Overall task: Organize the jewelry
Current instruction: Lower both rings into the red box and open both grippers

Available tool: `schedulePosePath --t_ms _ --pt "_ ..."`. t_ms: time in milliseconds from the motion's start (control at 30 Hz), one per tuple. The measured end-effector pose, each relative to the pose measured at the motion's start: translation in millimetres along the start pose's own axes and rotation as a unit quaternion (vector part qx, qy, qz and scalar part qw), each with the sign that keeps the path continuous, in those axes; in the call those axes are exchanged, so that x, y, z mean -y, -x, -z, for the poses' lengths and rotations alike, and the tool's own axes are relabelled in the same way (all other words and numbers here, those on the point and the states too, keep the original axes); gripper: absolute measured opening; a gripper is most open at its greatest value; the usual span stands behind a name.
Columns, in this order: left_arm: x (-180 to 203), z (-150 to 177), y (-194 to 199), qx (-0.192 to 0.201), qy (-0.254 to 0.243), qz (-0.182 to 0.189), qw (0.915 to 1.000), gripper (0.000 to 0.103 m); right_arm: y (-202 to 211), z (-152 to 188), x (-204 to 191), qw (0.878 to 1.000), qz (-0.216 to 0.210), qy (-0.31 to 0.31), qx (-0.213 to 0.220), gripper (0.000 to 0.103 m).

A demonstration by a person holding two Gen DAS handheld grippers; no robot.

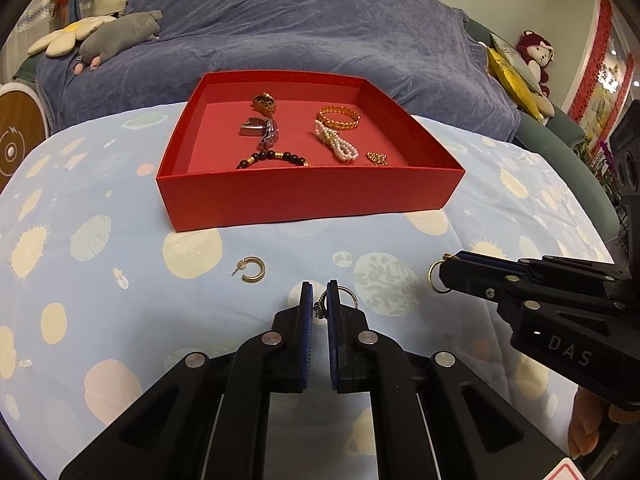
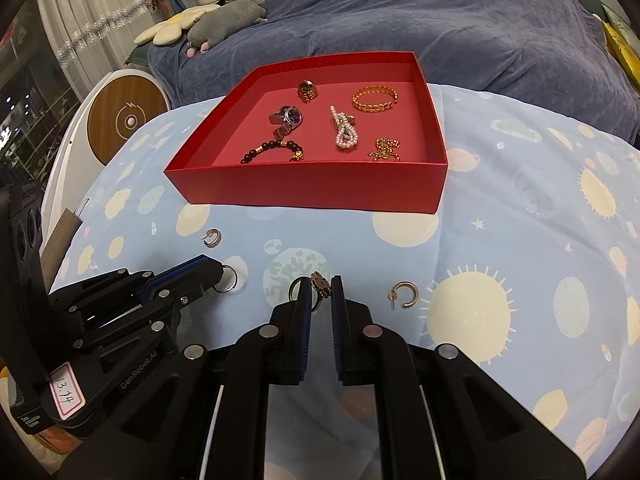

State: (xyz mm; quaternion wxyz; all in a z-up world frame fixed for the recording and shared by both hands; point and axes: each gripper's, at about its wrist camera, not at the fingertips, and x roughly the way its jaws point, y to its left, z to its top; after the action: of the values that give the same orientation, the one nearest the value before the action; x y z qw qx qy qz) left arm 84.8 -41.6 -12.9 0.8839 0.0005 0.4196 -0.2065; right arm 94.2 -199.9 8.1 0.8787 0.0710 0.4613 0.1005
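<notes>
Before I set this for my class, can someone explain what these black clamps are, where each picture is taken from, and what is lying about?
The clamps are hand-held grippers, each with two fingers and a camera looking along them, so each picture is one gripper's own view. The left gripper pinches a silver ring with a clear stone; the right gripper pinches a gold ring with a dark oval top. On the pale blue planet-print cloth stands an open red cardboard box holding a watch, bracelets and small gold pieces. Two gold hoop earrings lie loose on the cloth.
</notes>
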Motion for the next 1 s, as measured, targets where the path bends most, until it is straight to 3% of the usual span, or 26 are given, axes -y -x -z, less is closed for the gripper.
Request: schedulePosePath --t_ms 333,600,700,867,1000 --pt "-2.0 -15.9 34.3 0.022 0.016 0.020 0.9994 0.005 17.4 -10.2 1.7 1.000 -0.006 -0.002 0.021 0.009" --pt "-17.7 -75.6 51.4 0.063 0.015 0.012 0.9978 0.005 33.5 -53.5 12.8 0.999 -0.003 -0.005 0.052 0.009" --pt "-21.1 -102.8 40.5 0.076 -0.006 -0.015 0.9970 0.005 26.3 -81.2 17.5 0.998 0.000 -0.005 0.061 0.009" --pt "-35.3 -133.1 4.3 0.085 0.004 -0.045 0.9954 0.005 -5.4 -123.3 27.8 0.997 0.013 -0.015 0.070 0.009" --pt "-48.2 -142.5 -35.3 0.064 0.012 -0.062 0.9959 0.005 -39.5 -143.6 38.3 0.997 0.023 -0.026 0.062 0.009"
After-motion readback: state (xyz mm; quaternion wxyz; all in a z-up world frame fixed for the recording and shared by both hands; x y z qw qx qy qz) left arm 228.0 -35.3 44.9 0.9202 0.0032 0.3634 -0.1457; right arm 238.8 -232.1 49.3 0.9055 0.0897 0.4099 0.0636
